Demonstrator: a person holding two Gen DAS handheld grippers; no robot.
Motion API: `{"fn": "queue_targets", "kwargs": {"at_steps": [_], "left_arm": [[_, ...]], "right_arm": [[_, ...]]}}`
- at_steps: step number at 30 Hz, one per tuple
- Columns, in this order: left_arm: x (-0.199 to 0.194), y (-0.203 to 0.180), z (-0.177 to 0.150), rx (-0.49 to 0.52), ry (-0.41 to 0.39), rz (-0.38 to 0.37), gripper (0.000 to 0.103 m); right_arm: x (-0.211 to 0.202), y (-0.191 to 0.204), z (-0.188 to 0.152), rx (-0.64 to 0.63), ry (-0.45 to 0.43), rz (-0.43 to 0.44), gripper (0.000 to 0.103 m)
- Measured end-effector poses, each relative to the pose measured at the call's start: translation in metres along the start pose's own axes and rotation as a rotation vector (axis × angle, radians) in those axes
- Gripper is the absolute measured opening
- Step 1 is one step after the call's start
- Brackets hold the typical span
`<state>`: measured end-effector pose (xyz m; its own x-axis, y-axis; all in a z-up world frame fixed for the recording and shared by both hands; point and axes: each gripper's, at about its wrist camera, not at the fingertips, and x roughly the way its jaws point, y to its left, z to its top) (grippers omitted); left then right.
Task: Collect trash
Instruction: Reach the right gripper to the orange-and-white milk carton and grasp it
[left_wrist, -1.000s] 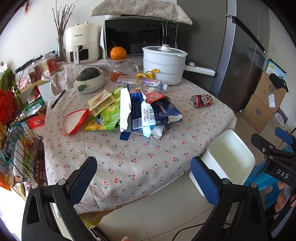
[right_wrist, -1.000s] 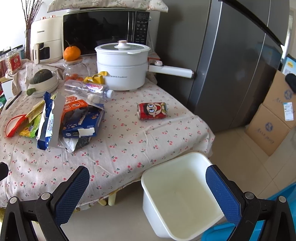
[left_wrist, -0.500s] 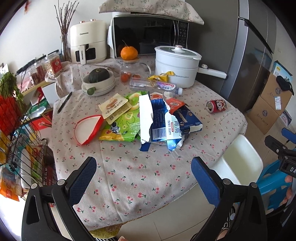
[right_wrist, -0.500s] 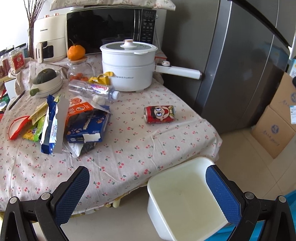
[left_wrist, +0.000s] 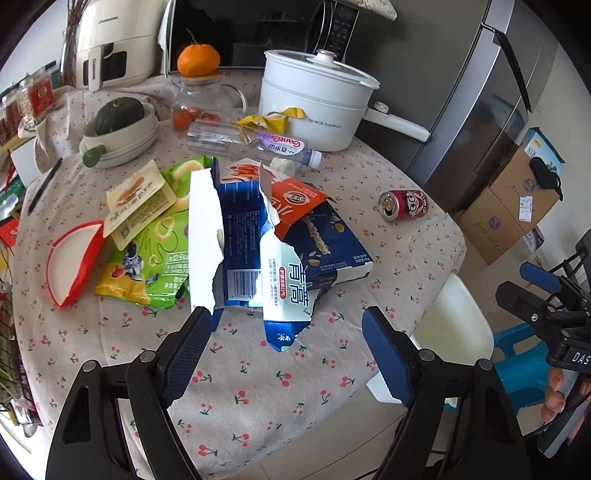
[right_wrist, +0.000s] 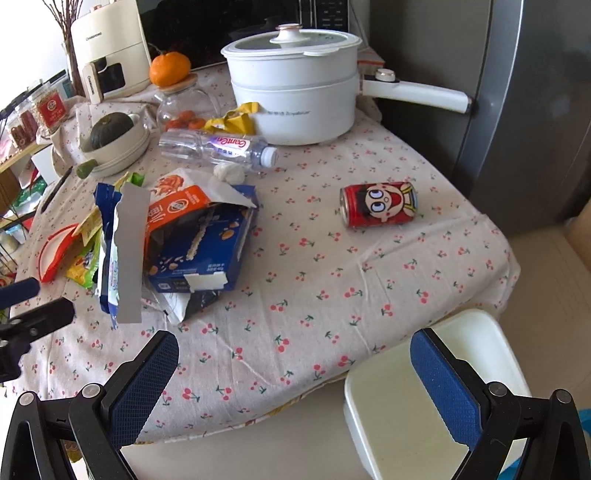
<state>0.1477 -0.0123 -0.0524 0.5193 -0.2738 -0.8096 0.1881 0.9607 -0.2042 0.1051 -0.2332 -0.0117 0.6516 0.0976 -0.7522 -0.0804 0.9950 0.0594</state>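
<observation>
Left claw (left_wrist: 284, 350) closing, empty, aimed at torn blue wrapper (left_wrist: 243, 258); right claw (right_wrist: 295, 373) held wide; bin (right_wrist: 436, 398) parked under desk (right_wrist: 332, 280) edge.

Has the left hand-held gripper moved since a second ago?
Yes. The left hand-held gripper has advanced over the table toward the torn blue bag; its jaws are closing, with nothing between them.

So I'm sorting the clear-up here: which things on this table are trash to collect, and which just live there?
Trash job:
- torn blue carton
- blue snack box
- green snack bag
- empty water bottle
- red can
- white bin, beside the table

Just there:
- white electric pot
- orange
- bowl with squash
- air fryer
</observation>
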Motion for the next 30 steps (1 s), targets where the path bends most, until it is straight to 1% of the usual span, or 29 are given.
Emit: {"fn": "queue_targets", "kwargs": {"at_steps": [2,5,6,7,8,9,11,13,14,19,22,24,26,30], "left_arm": [[0.016,-0.002,0.006,0.005,0.008,0.025,0.079],[0.035,0.001,0.014,-0.018,0.02,0.046,0.07],[0.039,0.004,0.015,-0.03,0.028,0.046,0.062],[0.042,0.006,0.016,-0.042,0.036,0.048,0.05],[0.045,0.009,0.016,-0.057,0.039,0.054,0.043],[0.045,0.011,0.016,-0.073,0.037,0.059,0.029],[0.038,0.016,0.015,-0.1,0.018,0.059,0.025],[0.025,0.018,0.013,-0.103,-0.003,0.069,0.002],[0.017,0.018,0.011,-0.102,-0.019,0.068,0.0],[-0.023,0.026,0.002,-0.12,-0.071,0.005,0.0],[-0.043,0.035,-0.004,-0.127,-0.093,-0.007,0.0],[-0.055,0.041,-0.01,-0.122,-0.111,-0.002,0.0],[-0.066,0.047,-0.015,-0.114,-0.125,0.008,0.0],[-0.081,0.063,-0.023,-0.109,-0.136,0.021,0.0]], "right_arm": [[0.0,-0.002,0.004,-0.022,-0.022,-0.034,0.103],[0.006,-0.006,0.008,-0.042,-0.021,-0.063,0.103],[0.009,-0.009,0.009,-0.042,-0.014,-0.061,0.103],[0.012,-0.011,0.01,-0.037,-0.007,-0.057,0.103],[0.015,-0.013,0.011,-0.03,0.002,-0.051,0.103],[0.018,-0.015,0.012,-0.023,0.008,-0.044,0.103],[0.024,-0.017,0.014,-0.01,0.023,-0.025,0.103],[0.028,-0.017,0.015,0.0,0.031,-0.001,0.103],[0.03,-0.016,0.016,0.006,0.035,0.014,0.103],[0.046,-0.004,0.023,0.069,0.06,0.127,0.102],[0.067,0.003,0.027,0.142,0.104,0.234,0.095],[0.083,0.008,0.027,0.196,0.131,0.288,0.09],[0.098,0.011,0.027,0.252,0.155,0.335,0.082],[0.126,0.011,0.024,0.366,0.183,0.401,0.079]]}}
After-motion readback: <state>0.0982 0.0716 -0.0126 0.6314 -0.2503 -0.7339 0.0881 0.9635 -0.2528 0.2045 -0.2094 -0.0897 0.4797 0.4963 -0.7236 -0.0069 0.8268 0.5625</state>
